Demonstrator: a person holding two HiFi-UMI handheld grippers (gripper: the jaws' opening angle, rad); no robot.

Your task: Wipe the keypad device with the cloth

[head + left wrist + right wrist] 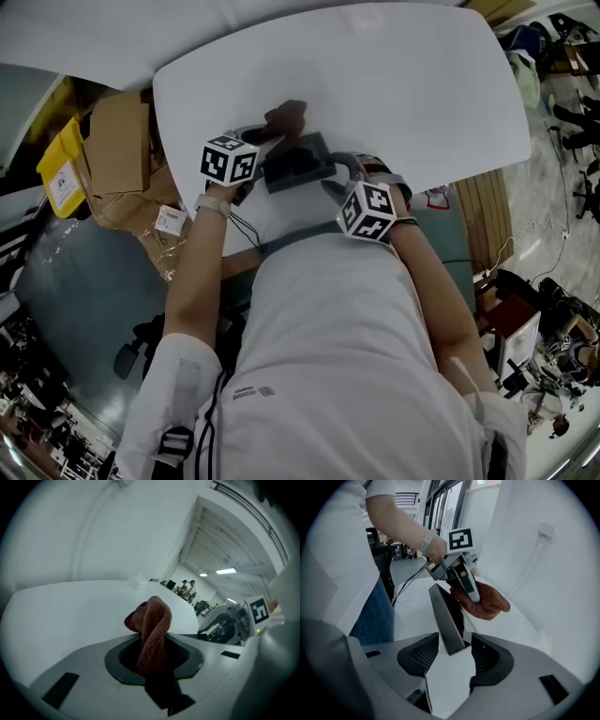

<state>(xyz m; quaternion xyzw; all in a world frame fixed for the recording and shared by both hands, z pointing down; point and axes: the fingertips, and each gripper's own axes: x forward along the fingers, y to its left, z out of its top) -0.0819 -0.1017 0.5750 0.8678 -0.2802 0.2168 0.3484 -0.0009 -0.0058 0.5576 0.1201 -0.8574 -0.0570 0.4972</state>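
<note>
My left gripper [269, 134] [154, 663] is shut on a reddish-brown cloth [287, 116] [153, 620], which bunches up beyond the jaws. The keypad device [296, 165] [446, 616] is a dark grey slab, held tilted on edge above the white table [403, 84]. Its near end sits between the pads of my right gripper [334, 180] [451, 651], which is shut on it. In the right gripper view the cloth [488, 603] and the left gripper [464, 576] press against the device's dark far face. The keys themselves are hidden.
Cardboard boxes [118, 142] and a yellow box [60, 169] stand off the table's left edge. Floor clutter [548, 347] lies to the right. My body is close against the table's near edge. A wall socket [545, 527] sits beyond the table.
</note>
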